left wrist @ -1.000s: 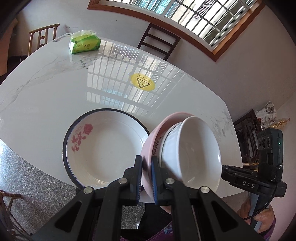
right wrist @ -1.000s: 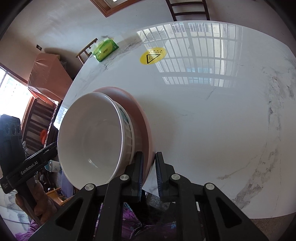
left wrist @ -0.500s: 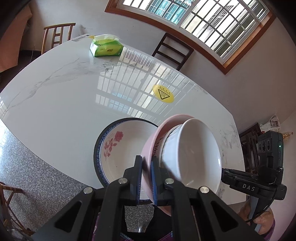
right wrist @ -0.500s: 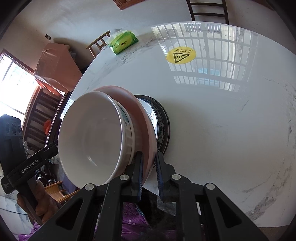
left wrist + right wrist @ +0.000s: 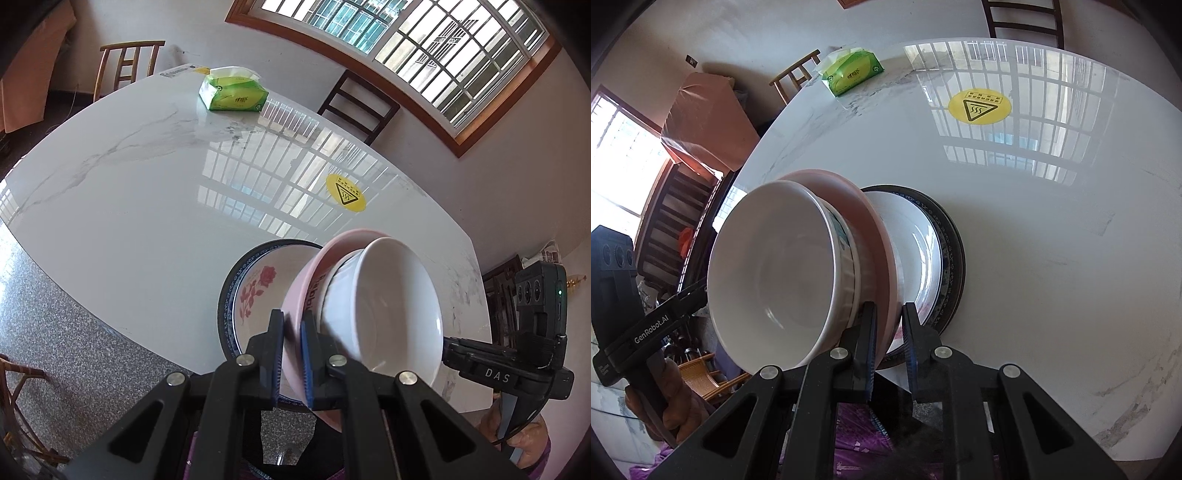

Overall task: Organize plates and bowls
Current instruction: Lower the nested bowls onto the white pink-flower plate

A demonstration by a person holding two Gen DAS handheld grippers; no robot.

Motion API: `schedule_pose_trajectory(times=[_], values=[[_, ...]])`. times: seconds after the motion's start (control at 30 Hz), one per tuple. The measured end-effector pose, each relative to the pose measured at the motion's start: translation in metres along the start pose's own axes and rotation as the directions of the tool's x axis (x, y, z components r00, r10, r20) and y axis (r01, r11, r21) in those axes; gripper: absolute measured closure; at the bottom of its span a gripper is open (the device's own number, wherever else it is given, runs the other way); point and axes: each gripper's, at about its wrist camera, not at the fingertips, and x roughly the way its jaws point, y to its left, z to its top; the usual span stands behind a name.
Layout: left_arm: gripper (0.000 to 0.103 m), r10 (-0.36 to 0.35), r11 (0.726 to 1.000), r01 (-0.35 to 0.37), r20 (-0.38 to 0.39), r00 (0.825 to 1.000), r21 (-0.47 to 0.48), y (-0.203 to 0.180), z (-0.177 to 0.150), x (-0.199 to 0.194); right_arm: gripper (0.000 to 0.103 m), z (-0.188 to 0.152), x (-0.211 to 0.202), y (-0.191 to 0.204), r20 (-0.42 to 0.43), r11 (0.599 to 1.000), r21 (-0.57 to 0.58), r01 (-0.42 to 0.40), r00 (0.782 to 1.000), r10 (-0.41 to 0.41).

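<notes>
While the pink bowl (image 5: pixel 306 291) with the white bowl (image 5: pixel 384 306) nested inside is pinched at opposite rims by the left gripper (image 5: pixel 291 354) and right gripper (image 5: pixel 888 343), the pair has been carried over the rose-patterned plate (image 5: pixel 255 291) at the table's (image 5: pixel 147 206) near edge, so stacking looks imminent.

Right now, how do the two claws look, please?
Both claws are black plastic with silver screws and blue pads. The left claw and right claw look alike. White lettering on their bodies reads "GenRobot.AI" and "DAS". A green light glows on the right one's housing.
</notes>
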Motion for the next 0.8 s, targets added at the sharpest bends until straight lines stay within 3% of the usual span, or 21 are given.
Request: schedule_pose_trajectory(times=[0.8], values=[[0.096, -0.001, 1.000, 0.000, -0.033, 0.999, -0.021, 0.014, 0.004, 0.015, 0.087, 0.004, 0.007, 0.007, -0.029, 1.000, -0.006, 0.018, 0.999, -0.018]])
